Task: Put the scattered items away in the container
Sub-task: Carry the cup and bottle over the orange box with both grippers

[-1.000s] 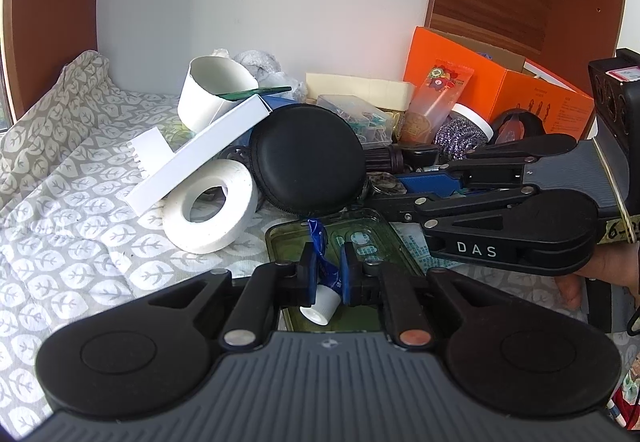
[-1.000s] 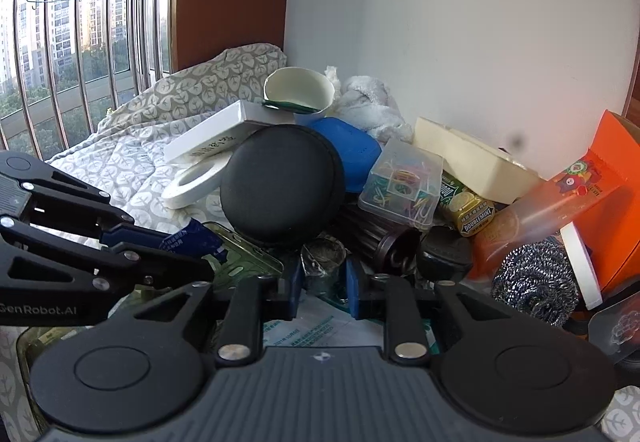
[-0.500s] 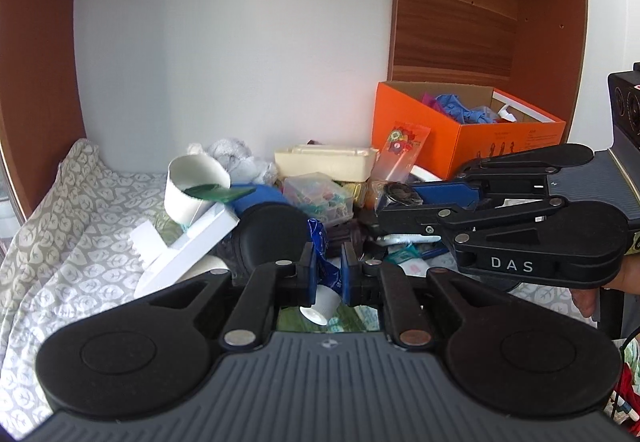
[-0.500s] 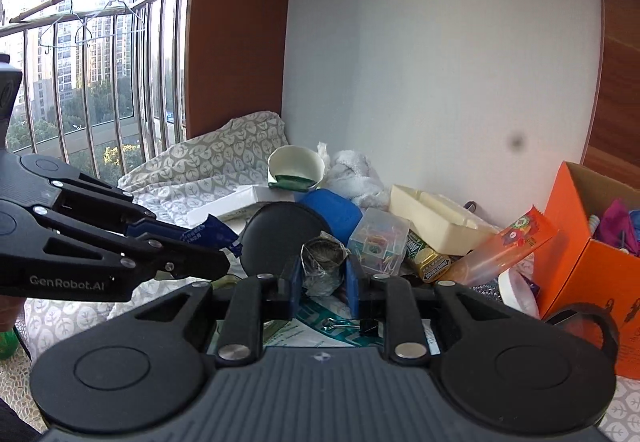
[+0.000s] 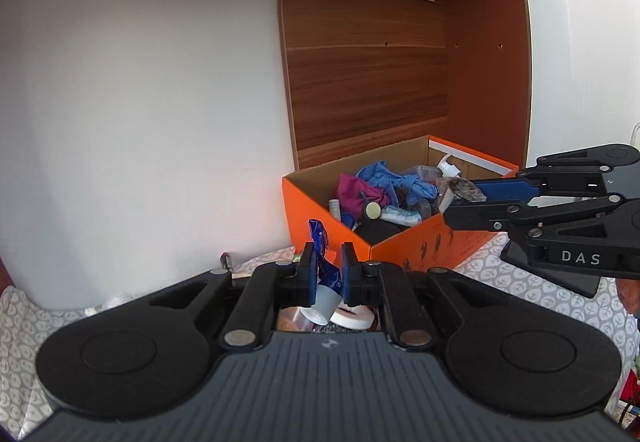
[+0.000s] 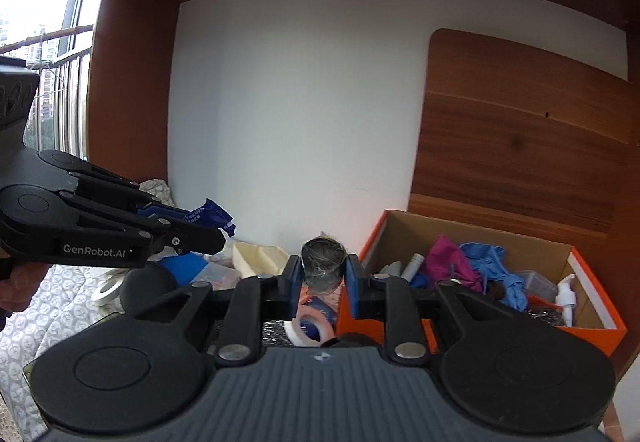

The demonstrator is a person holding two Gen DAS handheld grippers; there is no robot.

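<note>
- Left tongs [image 5: 325, 268] pinch a blue squeeze tube [image 5: 320, 262] with a white cap; right tongs [image 6: 320, 274] pinch a dark, shiny crumpled wad [image 6: 323, 266], exact kind unclear.
- Both loads hang above the leaf-print cloth [image 5: 540, 282], short of the orange cardboard box [image 5: 316, 202], already partly filled with gloves and bottles.
- Best carry each load over the box rim before letting go, one pair at a time, so the tongs don't collide.
- Readable writing: "DAS" [image 5: 581, 257] on the right tongs, "GenRobot.AI" [image 6: 95, 251] on the left; the tube's print is too small.
</note>
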